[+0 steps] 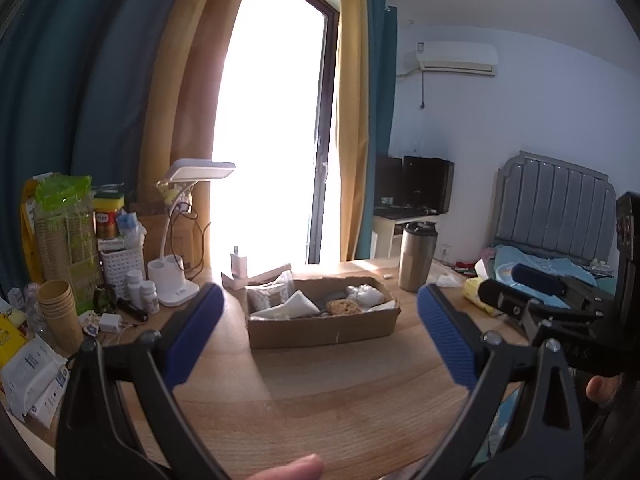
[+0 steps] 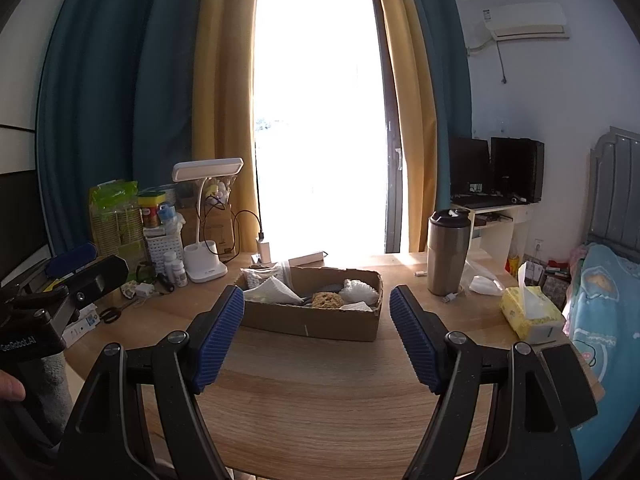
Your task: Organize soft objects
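Observation:
A shallow cardboard box (image 1: 324,330) (image 2: 312,324) sits mid-table. It holds a brown sponge (image 1: 343,307) (image 2: 327,300), a white crumpled plastic wad (image 1: 366,294) (image 2: 360,290), a folded white cloth (image 1: 294,306) (image 2: 272,294) and a speckled pouch (image 1: 266,296). My left gripper (image 1: 320,324) is open and empty, hovering in front of the box. My right gripper (image 2: 316,328) is open and empty, also short of the box. The right gripper's body shows at the right in the left wrist view (image 1: 560,312).
A steel tumbler (image 1: 416,258) (image 2: 447,252) stands right of the box, a yellow tissue pack (image 2: 532,312) further right. A white desk lamp (image 1: 180,268) (image 2: 204,236), paper cups (image 1: 60,312), bottles and packets crowd the left. A bed (image 2: 604,300) lies right.

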A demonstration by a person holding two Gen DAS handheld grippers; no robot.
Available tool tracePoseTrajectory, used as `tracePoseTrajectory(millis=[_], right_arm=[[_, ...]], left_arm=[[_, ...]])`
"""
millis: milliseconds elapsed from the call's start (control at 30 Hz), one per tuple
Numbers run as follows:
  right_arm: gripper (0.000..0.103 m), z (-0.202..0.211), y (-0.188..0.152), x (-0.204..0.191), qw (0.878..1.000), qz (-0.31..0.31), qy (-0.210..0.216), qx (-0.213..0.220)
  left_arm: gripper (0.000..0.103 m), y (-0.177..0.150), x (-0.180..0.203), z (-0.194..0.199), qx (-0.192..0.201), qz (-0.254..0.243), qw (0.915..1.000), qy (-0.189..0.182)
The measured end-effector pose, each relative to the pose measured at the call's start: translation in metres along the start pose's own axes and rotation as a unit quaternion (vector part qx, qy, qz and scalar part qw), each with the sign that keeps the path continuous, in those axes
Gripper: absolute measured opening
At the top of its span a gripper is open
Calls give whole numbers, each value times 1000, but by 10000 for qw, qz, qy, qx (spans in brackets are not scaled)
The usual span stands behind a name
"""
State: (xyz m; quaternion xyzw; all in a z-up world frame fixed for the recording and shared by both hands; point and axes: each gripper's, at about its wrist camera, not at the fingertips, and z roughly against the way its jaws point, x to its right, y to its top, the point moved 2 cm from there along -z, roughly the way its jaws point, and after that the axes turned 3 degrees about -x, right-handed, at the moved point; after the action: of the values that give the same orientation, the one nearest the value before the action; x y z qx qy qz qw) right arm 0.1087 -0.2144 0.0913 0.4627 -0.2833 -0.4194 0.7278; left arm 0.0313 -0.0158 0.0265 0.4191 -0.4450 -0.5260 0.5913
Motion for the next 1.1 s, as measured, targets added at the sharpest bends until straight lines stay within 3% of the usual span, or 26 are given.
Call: tracePoseTrajectory(millis=[1100], right_arm=[[78, 0, -2, -4, 10000, 60, 22, -36]], left_arm=[[99, -5, 0, -1, -46, 108, 9999, -59]])
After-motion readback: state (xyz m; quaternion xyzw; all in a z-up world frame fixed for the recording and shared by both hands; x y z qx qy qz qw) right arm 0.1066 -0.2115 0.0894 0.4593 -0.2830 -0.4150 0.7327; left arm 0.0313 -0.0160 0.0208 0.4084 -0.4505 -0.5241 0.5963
